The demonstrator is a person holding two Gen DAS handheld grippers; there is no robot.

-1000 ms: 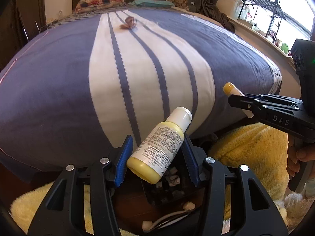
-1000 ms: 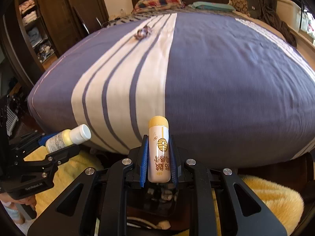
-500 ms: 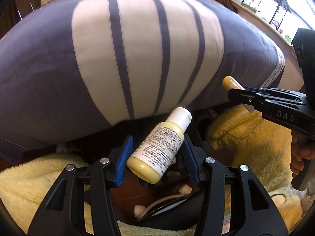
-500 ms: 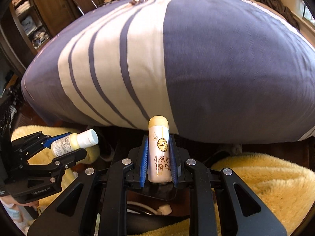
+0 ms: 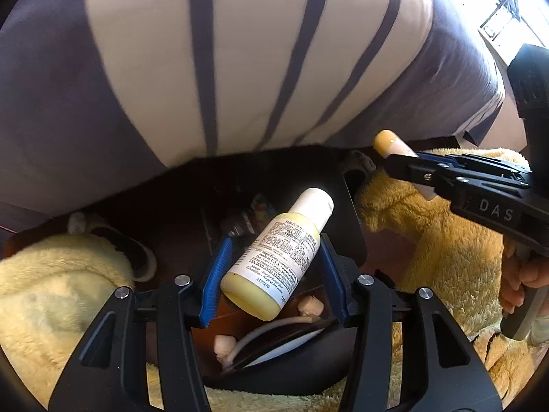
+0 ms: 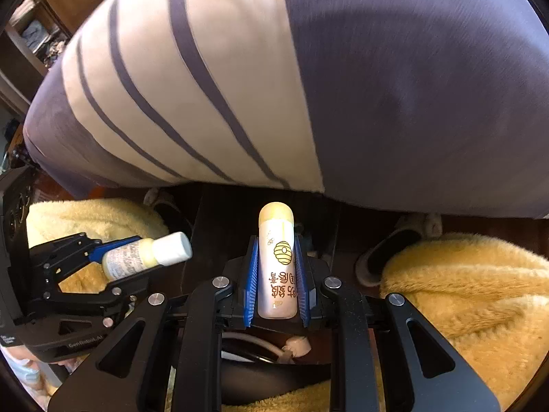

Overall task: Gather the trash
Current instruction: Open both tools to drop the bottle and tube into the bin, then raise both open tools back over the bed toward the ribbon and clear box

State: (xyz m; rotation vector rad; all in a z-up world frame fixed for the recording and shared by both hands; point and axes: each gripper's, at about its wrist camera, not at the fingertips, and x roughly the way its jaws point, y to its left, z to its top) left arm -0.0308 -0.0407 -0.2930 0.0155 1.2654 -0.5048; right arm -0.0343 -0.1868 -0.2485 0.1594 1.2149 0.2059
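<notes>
The left gripper (image 5: pixel 274 274) sits at the bottom centre of the left wrist view, its blue-padded fingers (image 5: pixel 215 276) pinching a small yellow plastic bottle with a white screw cap and a printed white label (image 5: pixel 274 261); the bottle is tilted, cap toward the upper right of the frame. The right gripper (image 6: pixel 276 274) fills the bottom centre of the right wrist view, its blue-padded fingers (image 6: pixel 252 276) clamped on a slim white tube with a yellow rounded cap and a beehive drawing (image 6: pixel 276 267), which stands upright between them. Each gripper also shows in the other's view: the right one at the right edge of the left wrist view, the left one at the lower left of the right wrist view. Below the grippers, at the bottom of both frames, lies a black container with a dark opening (image 5: pixel 291 360), though its exact shape is hard to tell; small white crumpled bits (image 5: pixel 310 305) lie near its rim, and a white curved edge shows inside it. A dark box-like bin (image 5: pixel 350 216) stands just behind the yellow bottle, with a dark wrapped item (image 5: pixel 243 223) inside. Fluffy yellow rugs (image 6: pixel 463 292) spread at the lower left and right, and a grey slipper (image 6: pixel 384 257) rests at the rug's edge. A purple bedspread with white stripes (image 6: pixel 411 86) fills the upper half of both frames.
</notes>
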